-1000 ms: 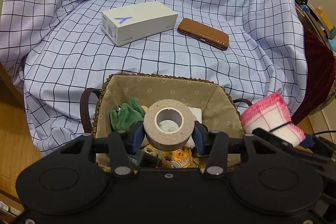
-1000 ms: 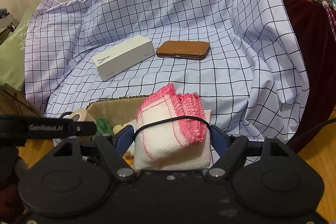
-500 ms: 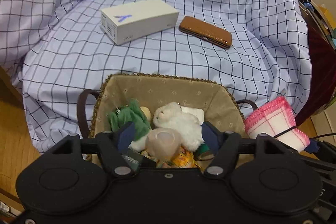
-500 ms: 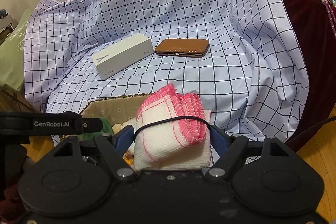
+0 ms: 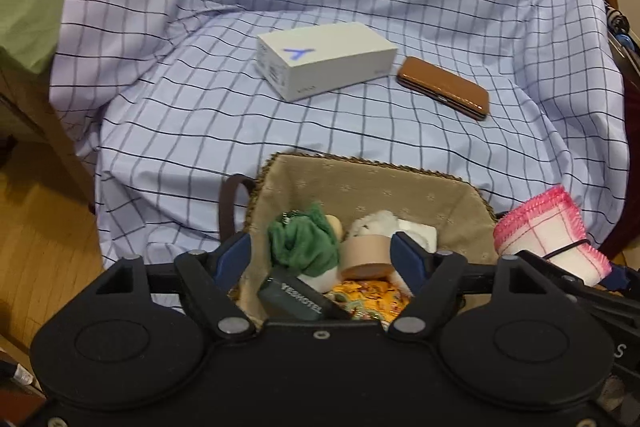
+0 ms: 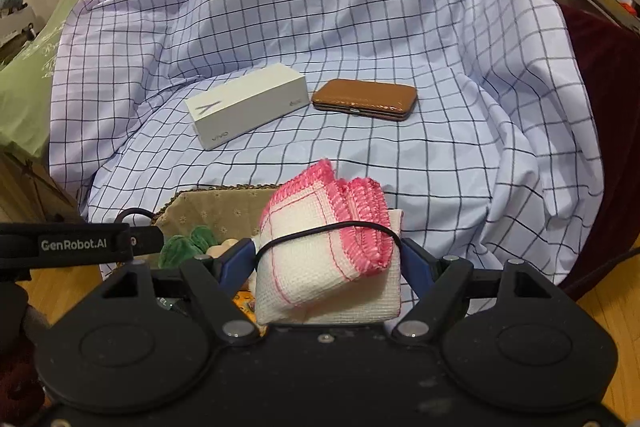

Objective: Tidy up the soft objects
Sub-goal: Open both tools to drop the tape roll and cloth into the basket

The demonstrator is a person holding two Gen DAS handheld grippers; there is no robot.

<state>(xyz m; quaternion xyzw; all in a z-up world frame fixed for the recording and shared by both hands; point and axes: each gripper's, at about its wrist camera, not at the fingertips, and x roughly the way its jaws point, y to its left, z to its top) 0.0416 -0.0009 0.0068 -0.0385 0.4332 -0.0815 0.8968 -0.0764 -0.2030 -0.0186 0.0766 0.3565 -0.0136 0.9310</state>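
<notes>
Tape roll [image 5: 366,255] lies on its side in basket [image 5: 360,183], left gripper [image 5: 322,257] opening, pads clear of it; right gripper [image 6: 328,261] clamps folded cloth [image 6: 328,247], long axis left-right

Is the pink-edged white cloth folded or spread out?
Folded: the pink-edged white cloth is a thick bundle with stacked pink edges, banded by a black cord, in the right claw.
</notes>
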